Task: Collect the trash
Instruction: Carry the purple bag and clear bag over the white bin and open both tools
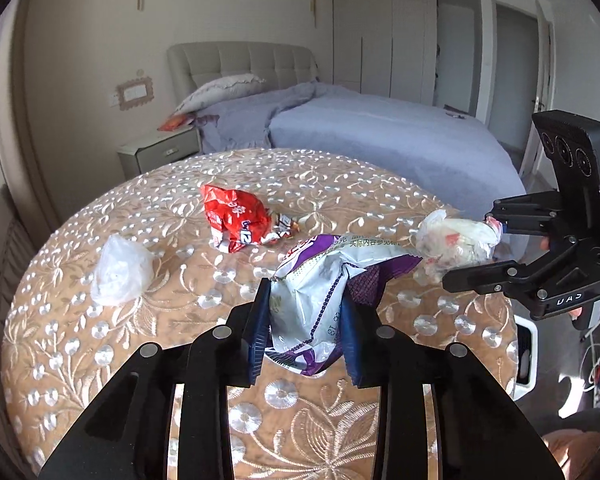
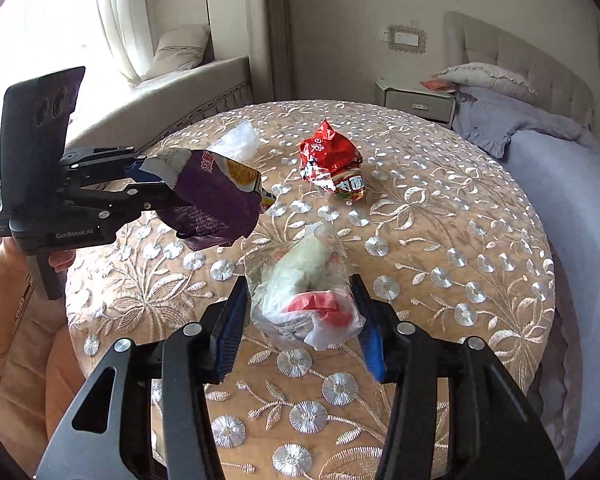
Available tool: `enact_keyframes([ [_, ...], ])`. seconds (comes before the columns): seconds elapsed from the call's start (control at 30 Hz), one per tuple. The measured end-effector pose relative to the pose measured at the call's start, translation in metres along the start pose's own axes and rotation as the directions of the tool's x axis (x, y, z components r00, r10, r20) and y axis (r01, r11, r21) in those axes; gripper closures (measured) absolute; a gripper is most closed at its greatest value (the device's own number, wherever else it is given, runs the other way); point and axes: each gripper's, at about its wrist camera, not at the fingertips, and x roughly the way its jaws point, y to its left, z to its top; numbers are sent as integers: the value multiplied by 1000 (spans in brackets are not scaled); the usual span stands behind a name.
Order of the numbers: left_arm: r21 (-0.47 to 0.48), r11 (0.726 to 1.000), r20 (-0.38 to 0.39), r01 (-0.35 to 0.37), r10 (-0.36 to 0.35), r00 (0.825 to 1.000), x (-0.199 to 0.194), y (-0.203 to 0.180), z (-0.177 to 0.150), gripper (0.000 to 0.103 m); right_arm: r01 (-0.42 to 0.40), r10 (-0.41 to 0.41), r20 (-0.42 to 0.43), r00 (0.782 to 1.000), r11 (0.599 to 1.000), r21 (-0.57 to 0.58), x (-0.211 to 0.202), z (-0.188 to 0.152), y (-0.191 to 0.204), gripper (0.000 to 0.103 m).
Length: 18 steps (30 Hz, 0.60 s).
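Trash pickup: both tools loaded

Left tool [image 1: 306, 320] is clamped on a crumpled purple-and-white foil snack bag [image 1: 320, 280]; right tool [image 2: 300, 320] pinches a clear plastic bag with red print [image 2: 308, 292]. Both hang above the round embroidered table [image 2: 460, 220]. Red crinkled wrapper [image 1: 236, 220] and small clear plastic wad [image 1: 120, 272] lie beyond, nearer the left tool

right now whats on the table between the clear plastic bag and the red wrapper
Nothing: only bare embroidered tablecloth separates the clear plastic bag from the red wrapper, seen in the left wrist view.
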Motion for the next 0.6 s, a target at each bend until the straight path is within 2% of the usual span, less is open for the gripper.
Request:
enact_keyframes([
  [0.3, 115, 989, 29, 94, -98, 995, -15, -89, 3, 72, 53, -55, 28, 998, 997, 50, -63, -64, -16, 52],
  [0.6, 239, 938, -9, 252, -257, 966, 1, -194, -2, 72, 158, -157, -15, 987, 978, 133, -122, -151, -46, 52],
])
